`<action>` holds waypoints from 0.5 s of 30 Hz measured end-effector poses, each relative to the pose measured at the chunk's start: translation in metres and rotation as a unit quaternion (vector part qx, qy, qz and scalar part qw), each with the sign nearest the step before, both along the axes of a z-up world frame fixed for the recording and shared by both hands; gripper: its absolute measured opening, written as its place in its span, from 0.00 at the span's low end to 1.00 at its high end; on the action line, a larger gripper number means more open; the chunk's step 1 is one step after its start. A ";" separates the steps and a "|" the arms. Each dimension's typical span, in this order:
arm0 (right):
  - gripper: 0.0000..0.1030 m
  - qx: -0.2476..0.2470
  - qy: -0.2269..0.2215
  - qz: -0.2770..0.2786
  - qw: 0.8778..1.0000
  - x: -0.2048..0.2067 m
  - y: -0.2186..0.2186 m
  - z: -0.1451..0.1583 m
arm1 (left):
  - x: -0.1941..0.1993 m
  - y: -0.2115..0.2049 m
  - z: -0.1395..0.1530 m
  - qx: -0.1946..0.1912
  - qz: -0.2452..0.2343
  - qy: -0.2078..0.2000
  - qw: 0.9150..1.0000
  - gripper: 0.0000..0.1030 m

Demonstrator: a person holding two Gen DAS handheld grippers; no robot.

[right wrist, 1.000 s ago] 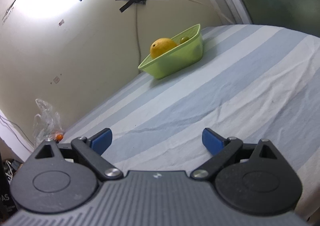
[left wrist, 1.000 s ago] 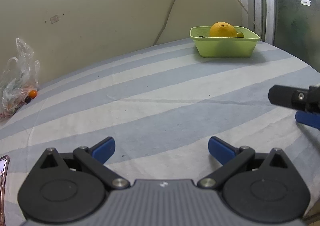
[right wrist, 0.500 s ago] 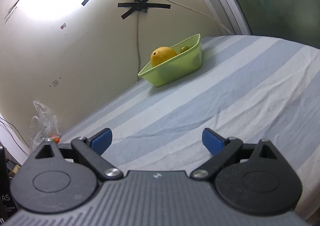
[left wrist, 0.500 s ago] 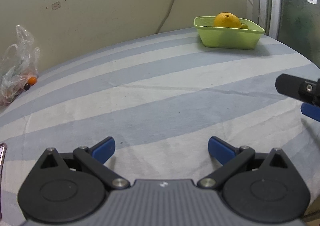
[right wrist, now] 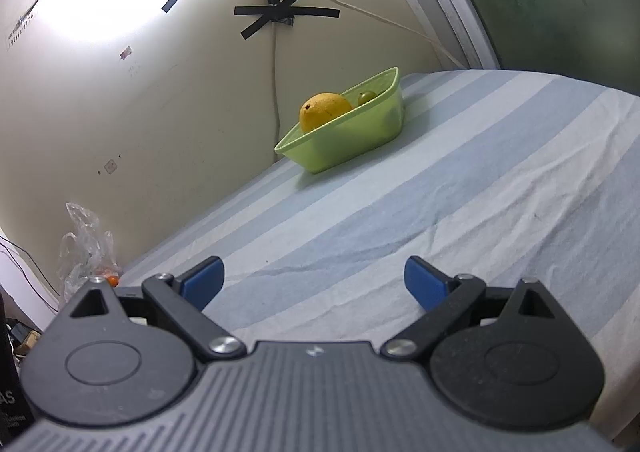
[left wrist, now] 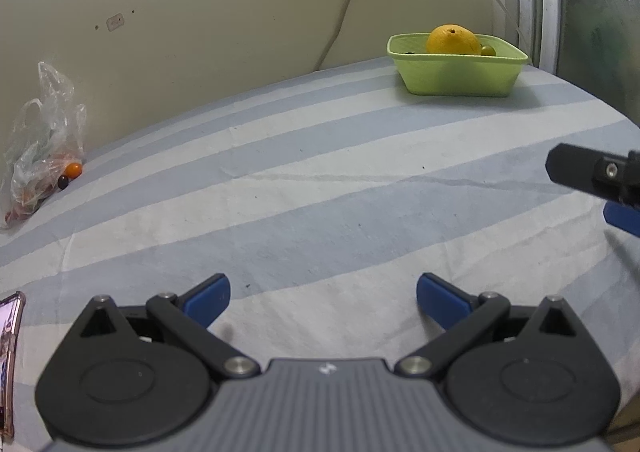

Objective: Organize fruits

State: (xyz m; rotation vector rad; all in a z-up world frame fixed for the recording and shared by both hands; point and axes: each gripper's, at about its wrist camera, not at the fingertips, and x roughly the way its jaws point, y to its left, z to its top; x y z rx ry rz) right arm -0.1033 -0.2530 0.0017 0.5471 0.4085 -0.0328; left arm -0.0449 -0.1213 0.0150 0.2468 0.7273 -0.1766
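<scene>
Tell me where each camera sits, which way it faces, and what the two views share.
Left wrist: on the left gripper, low over the striped sheet, facing the green tub by the wall; own open fingers and the right gripper show.
Right wrist: on the right gripper, tilted, facing the tub; own open fingers show.
Shared: tub, orange, plastic bag.

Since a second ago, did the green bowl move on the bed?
Cannot tell. The green bowl keeps its place under the taped cable; only the cameras shifted.
</scene>
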 end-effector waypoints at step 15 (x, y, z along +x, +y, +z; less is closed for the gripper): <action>0.96 0.003 0.005 0.001 1.000 0.000 0.000 -0.001 | -0.003 -0.003 -0.001 0.017 -0.002 -0.005 1.000 1.00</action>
